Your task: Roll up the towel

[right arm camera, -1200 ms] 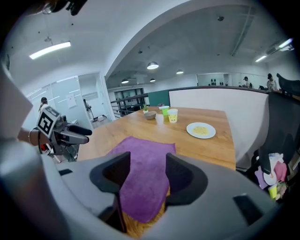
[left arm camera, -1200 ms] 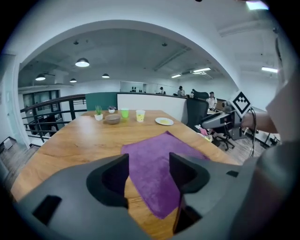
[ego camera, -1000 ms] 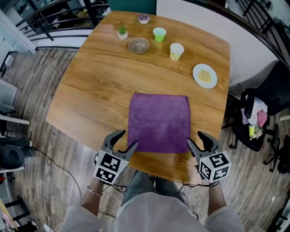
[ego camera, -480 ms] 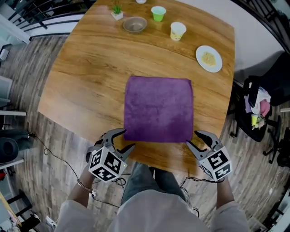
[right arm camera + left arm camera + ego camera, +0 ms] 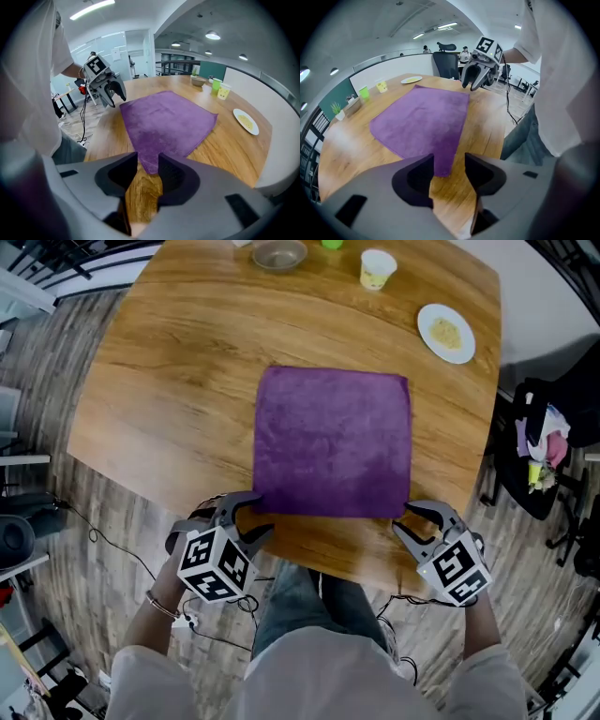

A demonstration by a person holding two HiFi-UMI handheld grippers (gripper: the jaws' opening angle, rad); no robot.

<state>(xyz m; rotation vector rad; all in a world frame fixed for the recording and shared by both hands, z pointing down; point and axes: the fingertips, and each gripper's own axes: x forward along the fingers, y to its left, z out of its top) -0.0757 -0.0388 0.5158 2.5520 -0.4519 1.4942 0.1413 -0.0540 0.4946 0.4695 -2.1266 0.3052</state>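
flat purple terry towel [image 5: 333, 442] lies spread on the round-cornered wooden table [image 5: 169, 381], near the person's edge. looks roughly square. its near hem runs left to right, straight across between the two tools.

key relation: each near corner sits right at a tool's tips. the near-left corner is at the left grey two-jaw gripper [image 5: 262, 512], the near-right corner at the right grey two-jaw gripper [image 5: 403, 518]. neither hand is nearer, they are matched, one per corner. the cloth extends away from both, so a roll would have to travel from this hem toward the far hem.

left gripper view: jaws apart, just been closing. the towel corner points into the gap, with bare wood showing beside it. no pinch yet.

right gripper view: jaws narrower, also just been closing. the corner tip sits in the mouth of the gap. the pads do not seem to press the cloth, though the tip lies close to one jaw and contact is hard to rule out.

pose: both tools pitched steeply down and forward, marker cubes toward the body, forearms coming in from the table's near side, hands symmetric about the towel's midline.

judgement: next is a simultaneous pinch of both corners. an uneven bite would skew the roll.

far side, well apart: white plate [image 5: 446, 333], paper cup [image 5: 377, 268].
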